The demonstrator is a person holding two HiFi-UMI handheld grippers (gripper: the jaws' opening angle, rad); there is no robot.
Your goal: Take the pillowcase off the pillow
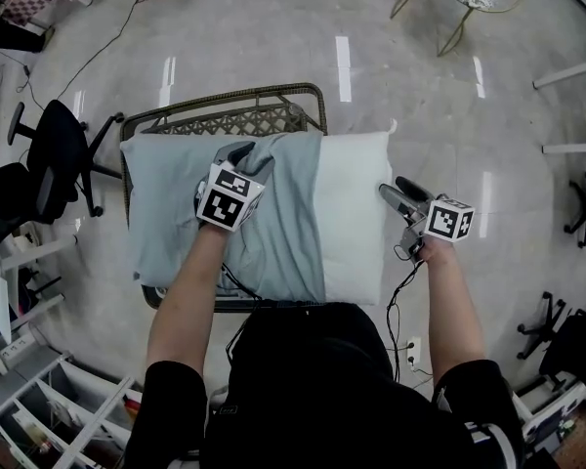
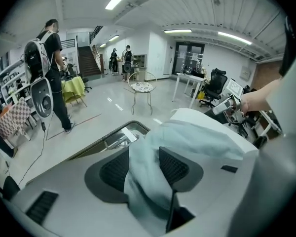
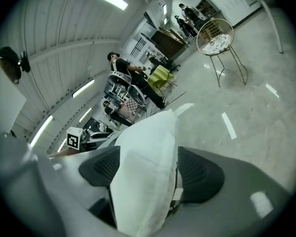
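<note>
Left tool (image 2: 144,169): jaws partly open, with a bunched fold of the pillowcase (image 1: 176,198) sitting between them. I read it as loose, not pinched. Right tool (image 3: 149,171): also partly open, straddling the bare end of the pillow (image 1: 354,213) with a sliver of gap at one pad, so no grip there either. The pillow lies flat across the wicker seat (image 1: 234,98). The case covers its left part and the right end is exposed white, so I judge the strip is under way but well short of done. Next move as I see it: clamp the right tool on the pillow edge to anchor it, close the left tool on the fold, then drag the case left off the far end. The risk is the pillow sliding along with the case.
</note>
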